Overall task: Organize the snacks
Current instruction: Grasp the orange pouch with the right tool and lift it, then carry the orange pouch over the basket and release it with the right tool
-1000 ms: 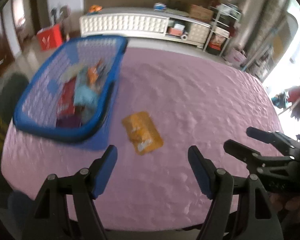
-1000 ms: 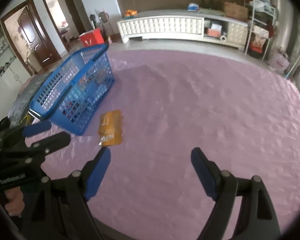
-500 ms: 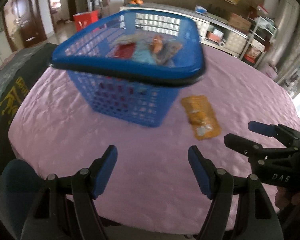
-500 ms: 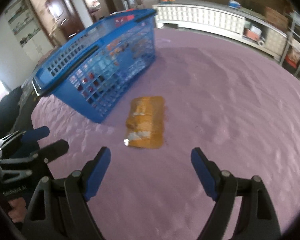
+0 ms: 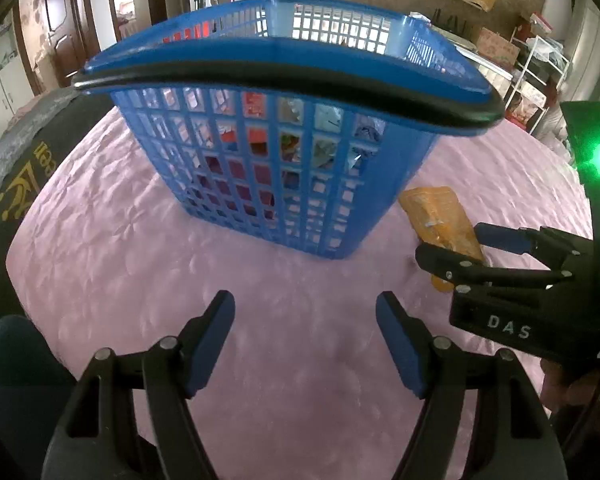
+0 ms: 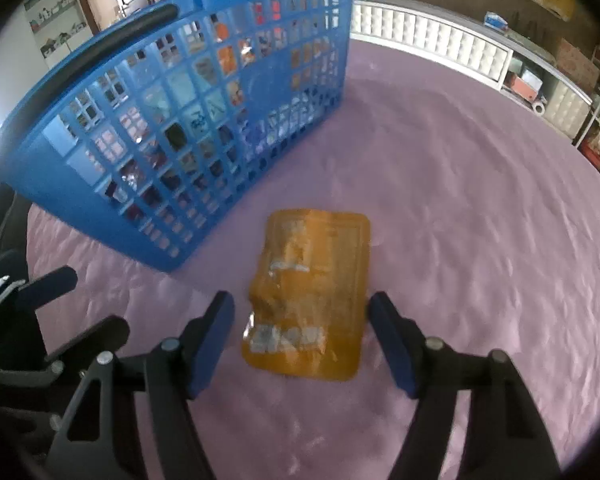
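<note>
On the pink cloth (image 6: 460,200), just right of the part-filled blue basket (image 6: 180,120), one orange packet (image 6: 312,292) lay unpacked between the right gripper (image 6: 300,316)'s spread jaws, the left gripper (image 5: 305,312) likewise agape and empty.

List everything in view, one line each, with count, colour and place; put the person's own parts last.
basket: one, blue, black handles, on the purple cover, left of the packet, holding mixed snack packs.
snack packet: one, orange, flat on the cover beside the basket.
cover: one, purple, over the table.
cabinet: one, white, low, behind the table.
left hand-held gripper: one, black with blue pads, open, facing the basket.
right hand-held gripper: one, same colours, open, straddling the packet.
</note>
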Available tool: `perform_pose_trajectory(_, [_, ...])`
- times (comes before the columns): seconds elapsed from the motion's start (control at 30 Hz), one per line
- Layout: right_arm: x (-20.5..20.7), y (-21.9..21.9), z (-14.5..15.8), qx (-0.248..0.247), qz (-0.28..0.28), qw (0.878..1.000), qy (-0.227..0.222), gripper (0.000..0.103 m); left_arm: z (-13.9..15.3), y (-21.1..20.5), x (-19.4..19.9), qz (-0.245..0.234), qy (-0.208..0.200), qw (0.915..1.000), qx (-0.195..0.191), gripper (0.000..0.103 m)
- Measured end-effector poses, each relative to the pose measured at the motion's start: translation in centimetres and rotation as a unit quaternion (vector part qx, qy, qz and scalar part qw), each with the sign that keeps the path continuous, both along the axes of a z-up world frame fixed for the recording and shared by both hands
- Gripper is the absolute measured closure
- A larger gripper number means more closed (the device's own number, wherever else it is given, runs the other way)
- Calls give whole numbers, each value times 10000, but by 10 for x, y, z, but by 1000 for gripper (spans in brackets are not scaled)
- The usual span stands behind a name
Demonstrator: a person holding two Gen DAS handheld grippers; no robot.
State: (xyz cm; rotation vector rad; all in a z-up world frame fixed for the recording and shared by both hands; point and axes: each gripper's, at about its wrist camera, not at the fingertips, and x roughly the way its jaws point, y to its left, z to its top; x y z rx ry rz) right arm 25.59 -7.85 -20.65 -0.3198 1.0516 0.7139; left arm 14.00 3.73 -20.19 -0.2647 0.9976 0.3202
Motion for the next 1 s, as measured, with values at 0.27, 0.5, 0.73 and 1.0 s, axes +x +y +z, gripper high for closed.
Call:
perform_pose_trajectory(0.27, [-15,14,-1,-320,75,9989,-325,38,-4,1,-2,12,-61,10000,-31,32])
perform_pose_trajectory(0.5, [-44,15,5,-366,202,9975,-575,67,3,8,-14,60,-176,9998,-39,32])
perform_pose_trajectory(0.73, [-72,6,18,-302,10,9986,-429,84,21,8,-30,-78,-379,9992,-22,32])
perform_pose_trajectory(1.0, [-97,-19,70,167,-307,9966,-750,84,66,-4,-41,-320,-825,9960,110,32])
